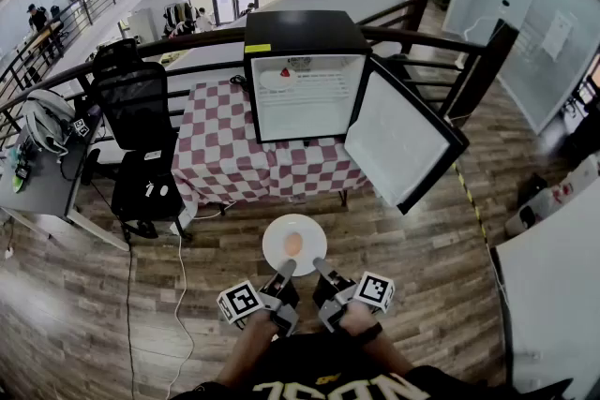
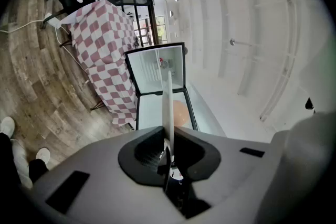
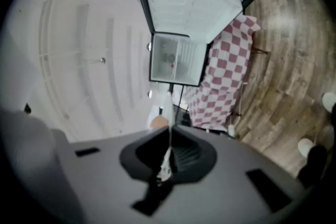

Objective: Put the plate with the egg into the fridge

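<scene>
**Item 1, plate** (image 1: 277, 231): white, round, held level over the wood floor (image 1: 403, 295) right in front of me, well short of the fridge (image 1: 305, 37). The egg (image 1: 292, 244) sits at its centre.

**Item 2, left gripper** (image 1: 285, 271): jaws closed on the plate's near rim, left of centre. In its own view I see the rim edge-on, pinched betw. the jaws. Gripper points level, fwd.

**Item 3, right gripper** (image 1: 321, 270): jaws closed tight on the near rim, right of centre, w/ the thin edge betw. them. Gripper points fwd, tipped slightly down. The two grippers sit side by side, marker cubes outboard, my forearms close together.

**Item 4, fridge:** small black unit w/ white interior, on a table w/ a red-white checked cloth (image 1: 220, 155). Its opening faces me. The fridge door (image 1: 401, 140) is swung wide to the right, its lower corner jutting toward me, right of the plate.

**Item 5, room to move:** open floor betw. plate and table front. A small red-topped item (image 1: 284, 72) is on the upper shelf, left side.

**Item 6, edges:** office chair (image 1: 141, 112) just beside the table's left side. A railing (image 1: 187, 42) runs behind the fridge.
</scene>
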A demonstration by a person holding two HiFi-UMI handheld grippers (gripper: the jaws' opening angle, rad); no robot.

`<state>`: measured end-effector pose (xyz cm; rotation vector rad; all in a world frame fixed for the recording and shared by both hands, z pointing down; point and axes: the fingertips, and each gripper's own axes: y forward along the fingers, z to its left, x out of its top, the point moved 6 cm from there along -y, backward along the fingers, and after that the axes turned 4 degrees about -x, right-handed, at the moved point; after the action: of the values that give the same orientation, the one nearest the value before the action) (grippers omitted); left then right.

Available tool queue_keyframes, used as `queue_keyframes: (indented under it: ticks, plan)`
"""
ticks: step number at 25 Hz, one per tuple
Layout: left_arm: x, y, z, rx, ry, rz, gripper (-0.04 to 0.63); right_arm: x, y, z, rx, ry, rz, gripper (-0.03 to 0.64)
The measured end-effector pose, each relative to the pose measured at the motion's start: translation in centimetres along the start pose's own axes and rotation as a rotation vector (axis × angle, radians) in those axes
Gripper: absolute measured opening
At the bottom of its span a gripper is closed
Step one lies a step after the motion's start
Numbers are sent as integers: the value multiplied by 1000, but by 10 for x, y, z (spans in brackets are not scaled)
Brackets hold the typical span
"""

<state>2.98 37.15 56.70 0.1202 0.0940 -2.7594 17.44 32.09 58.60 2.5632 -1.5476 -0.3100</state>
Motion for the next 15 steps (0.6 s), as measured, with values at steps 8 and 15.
queue_keyframes:
  ticks: [8,15]
  plan:
    - [7,-33,15,15,-31,64,49,-42,3,-9,-64,14,-24,32]
    - [-10,-32,36,65,-109,135,49,-43,-15,-27,-150,83,-80,32]
